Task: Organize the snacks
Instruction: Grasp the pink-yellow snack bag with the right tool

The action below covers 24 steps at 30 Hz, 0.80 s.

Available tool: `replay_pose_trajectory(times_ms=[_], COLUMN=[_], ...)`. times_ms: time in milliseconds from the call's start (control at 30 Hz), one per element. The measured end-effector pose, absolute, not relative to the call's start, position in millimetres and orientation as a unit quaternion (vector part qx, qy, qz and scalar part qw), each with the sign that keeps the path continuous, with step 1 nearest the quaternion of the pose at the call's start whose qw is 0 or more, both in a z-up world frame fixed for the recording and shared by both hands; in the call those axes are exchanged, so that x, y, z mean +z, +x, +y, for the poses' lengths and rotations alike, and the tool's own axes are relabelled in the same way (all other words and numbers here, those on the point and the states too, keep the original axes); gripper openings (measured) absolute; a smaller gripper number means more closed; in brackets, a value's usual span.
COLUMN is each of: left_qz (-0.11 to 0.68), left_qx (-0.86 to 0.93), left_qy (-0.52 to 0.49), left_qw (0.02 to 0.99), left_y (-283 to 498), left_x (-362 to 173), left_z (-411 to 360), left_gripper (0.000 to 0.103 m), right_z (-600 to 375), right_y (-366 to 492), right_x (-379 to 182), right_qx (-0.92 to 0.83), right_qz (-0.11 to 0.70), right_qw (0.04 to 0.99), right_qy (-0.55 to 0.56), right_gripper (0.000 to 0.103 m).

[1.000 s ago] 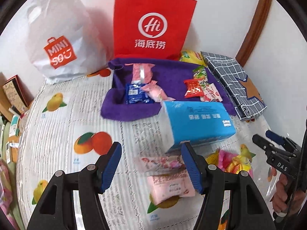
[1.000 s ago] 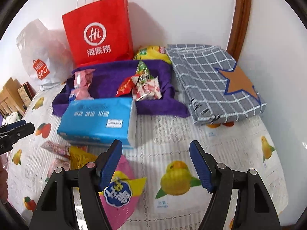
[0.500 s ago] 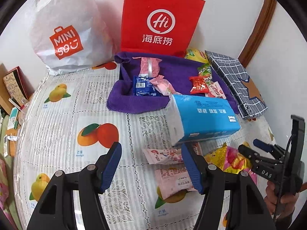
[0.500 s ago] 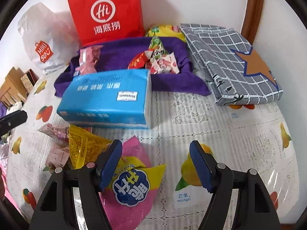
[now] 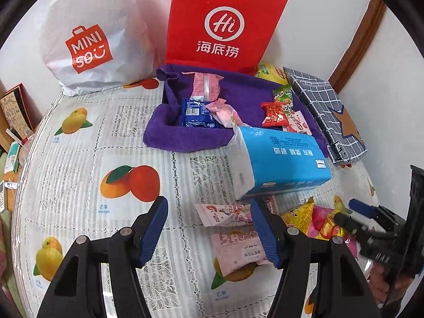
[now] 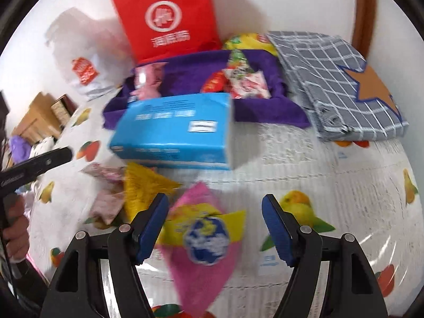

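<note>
**Both claws wide over loose snacks**

Left gripper (image 5: 209, 228): spread wide, gripping nothing, hovering over the fruit-print tablecloth (image 5: 79, 175). Beside its right finger, two pale pink snack packets: one (image 5: 225, 213) lying near the fingertip, another (image 5: 239, 250) partly behind the finger.

Right gripper (image 6: 214, 228): also spread wide and empty, poised above a pink-and-yellow snack bag (image 6: 204, 241) with a blue round logo; contact impossible to judge, view blurred. To its left, a yellow packet (image 6: 143, 190), partly under the edge of a blue tissue pack (image 6: 175, 129).

Farther out, just behind the tissue pack: a purple cloth tray (image 5: 169, 132) holding a dark blue packet (image 5: 197, 114), pink wrapped sweets (image 5: 225, 112), a red packet (image 5: 274, 114) and a green-and-white one (image 5: 285, 95).

Behind the tray, against the wall: a red paper bag (image 5: 222, 26) and a white Miniso bag (image 5: 90, 39). Right of the tray: a folded grey checked cloth (image 5: 328, 111) with an orange star.
</note>
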<state>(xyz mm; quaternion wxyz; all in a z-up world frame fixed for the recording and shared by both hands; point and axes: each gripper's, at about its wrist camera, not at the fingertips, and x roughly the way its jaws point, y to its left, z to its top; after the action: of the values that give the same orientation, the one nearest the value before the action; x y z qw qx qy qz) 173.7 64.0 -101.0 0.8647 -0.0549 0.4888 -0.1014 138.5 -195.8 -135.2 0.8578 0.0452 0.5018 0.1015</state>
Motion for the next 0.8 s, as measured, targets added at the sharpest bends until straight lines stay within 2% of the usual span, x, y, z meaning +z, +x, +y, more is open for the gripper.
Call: replay_pose_trajectory(times_ms=[200,300,367,567,800], left_qz=[0.488,0.489,0.491,0.506,0.512], left_qx=[-0.098,-0.092,-0.087,-0.088,-0.099], left_qy=[-0.055,-0.058,-0.059,-0.059,-0.043], left_qw=[0.866,0.866,0.865,0.856,0.852], left_y=[169.3,168.1,168.0,168.0,170.2], left_x=[-100.7,-102.6,-104.5,-117.3,-129.7], left_z=[68.0,74.3,77.8,77.1,55.1], left_gripper=[0.063,0.063,0.063,0.063,0.063], right_z=[-170.1,-179.2,-185.5,-199.2,-216.6], right_y=[135.2,133.7,131.9,124.7,132.3], right_x=[-167.0,-178.6,-176.3,-151.9,-152.3], right_qx=[0.070,0.075,0.071,0.073,0.061], right_qz=[0.534,0.545,0.537,0.488,0.488], right_qw=[0.842,0.835,0.841,0.870,0.871], right_qy=[-0.039,-0.012,0.000,0.003,0.022], right_gripper=[0.073,0.061,0.059,0.059,0.059])
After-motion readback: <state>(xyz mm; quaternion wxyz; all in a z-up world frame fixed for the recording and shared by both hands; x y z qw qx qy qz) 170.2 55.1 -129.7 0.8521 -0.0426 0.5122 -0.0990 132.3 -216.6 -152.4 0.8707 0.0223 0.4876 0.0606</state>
